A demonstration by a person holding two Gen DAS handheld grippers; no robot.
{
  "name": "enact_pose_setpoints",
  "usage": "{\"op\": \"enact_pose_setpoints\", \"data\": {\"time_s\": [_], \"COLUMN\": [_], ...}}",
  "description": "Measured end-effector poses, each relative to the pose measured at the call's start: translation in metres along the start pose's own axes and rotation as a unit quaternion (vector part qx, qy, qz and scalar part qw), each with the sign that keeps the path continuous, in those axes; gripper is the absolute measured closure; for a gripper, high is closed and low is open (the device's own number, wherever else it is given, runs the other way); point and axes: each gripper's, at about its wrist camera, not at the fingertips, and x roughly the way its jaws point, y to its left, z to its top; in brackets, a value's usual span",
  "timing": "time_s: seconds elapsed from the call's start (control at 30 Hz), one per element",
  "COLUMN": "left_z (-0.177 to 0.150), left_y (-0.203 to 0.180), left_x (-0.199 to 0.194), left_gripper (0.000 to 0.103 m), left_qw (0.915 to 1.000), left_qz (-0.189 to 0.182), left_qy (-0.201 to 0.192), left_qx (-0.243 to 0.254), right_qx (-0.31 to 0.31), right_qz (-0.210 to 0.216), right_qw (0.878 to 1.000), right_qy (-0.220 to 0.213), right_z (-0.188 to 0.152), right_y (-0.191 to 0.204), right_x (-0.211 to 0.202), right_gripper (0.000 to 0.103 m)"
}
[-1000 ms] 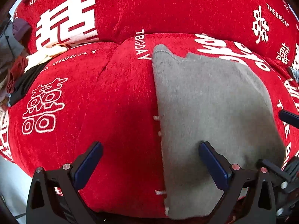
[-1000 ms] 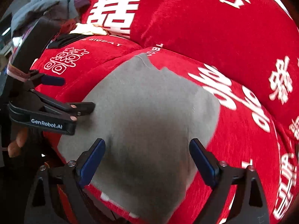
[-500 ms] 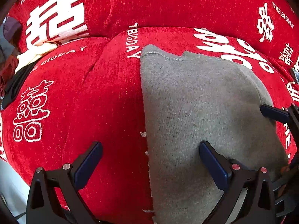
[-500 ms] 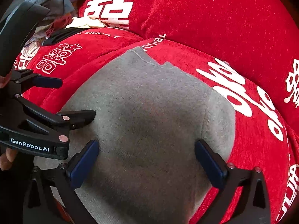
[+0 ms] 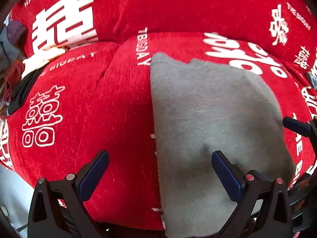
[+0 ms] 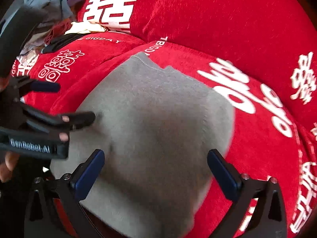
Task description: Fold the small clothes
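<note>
bare red sofa seat (image 5: 83, 107) left of grey garment (image 5: 208, 119), clothes pile (image 6: 59, 19) crowding far-left corner

red plush sofa cover (image 5: 111, 107) showing white "HAPPY", "BIGDAY", "THE BIGDAY" and 囍 characters | black plastic left gripper (image 6: 57, 103) body showing white "GenRobot.AI", blurred

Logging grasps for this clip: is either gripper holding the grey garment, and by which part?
Neither. The left gripper and right gripper are open over the grey garment.
</note>
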Motion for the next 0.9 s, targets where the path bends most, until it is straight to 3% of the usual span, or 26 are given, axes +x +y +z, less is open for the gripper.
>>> {"op": "enact_pose_setpoints", "data": {"time_s": [0.13, 0.33, 0.47, 0.9], "left_z": [-0.004, -0.010, -0.018, -0.032], "left_y": [-0.007, -0.015, -0.018, -0.015], "left_x": [-0.018, -0.036, -0.045, -0.030], "left_gripper": [0.000, 0.000, 0.000, 0.000], "left_qw": [0.9998, 0.9990, 0.9977, 0.9991], "left_qz": [-0.003, -0.030, -0.003, 0.005], "left_qy": [-0.021, -0.034, -0.054, -0.016], "left_qx": [0.006, -0.003, -0.039, -0.040], "right_qx": [-0.004, 0.027, 0.048, 0.042], "right_qz": [-0.031, -0.033, -0.031, -0.029], "right_qw": [1.000, 0.999, 0.998, 0.998], "right_qy": [-0.002, -0.004, 0.007, 0.039], "right_z": [-0.014, -0.027, -0.032, -0.038], "right_y": [0.002, -0.004, -0.006, 0.005], "right_x": [-0.022, -0.042, -0.042, -0.030], "right_gripper": [0.000, 0.000, 0.000, 0.000]}}
